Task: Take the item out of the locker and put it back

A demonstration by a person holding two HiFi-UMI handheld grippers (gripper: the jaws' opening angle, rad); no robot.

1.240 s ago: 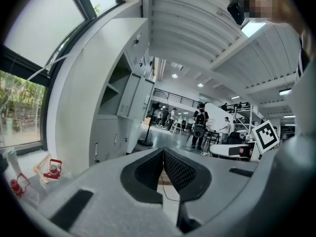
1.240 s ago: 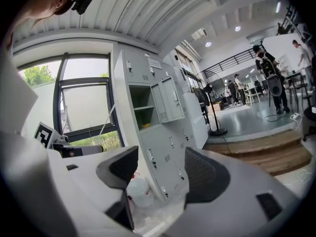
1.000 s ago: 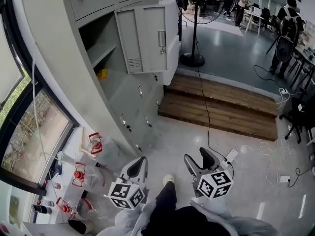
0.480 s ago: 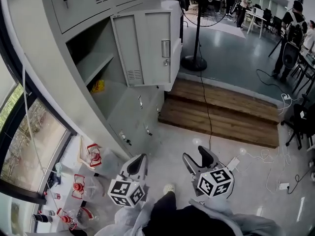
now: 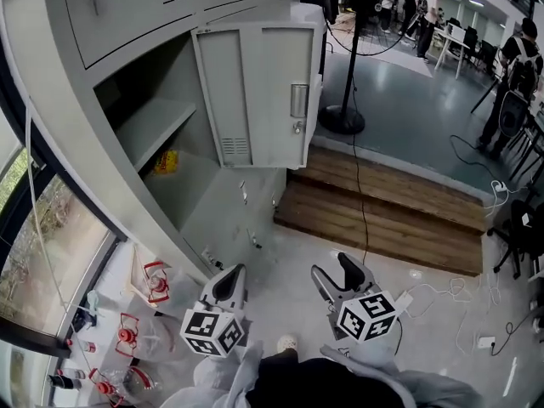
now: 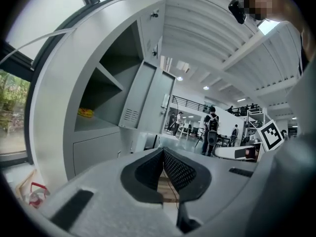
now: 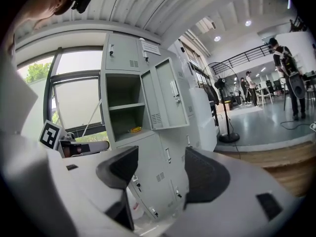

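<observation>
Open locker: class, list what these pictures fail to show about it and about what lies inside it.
- Yellow item on the compartment floor: too small in every view to identify.
- Space above the shelf: in the head view it is dark, and its upper part sits behind the closed locker above.
- Door: its far face is turned away in all views.

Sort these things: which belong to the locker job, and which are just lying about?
Job: small yellow item; open grey metal locker; left gripper, shut; right gripper, open.
Lying about: black pedestal fan stand; brown wooden step; red-and-clear plastic containers.
</observation>
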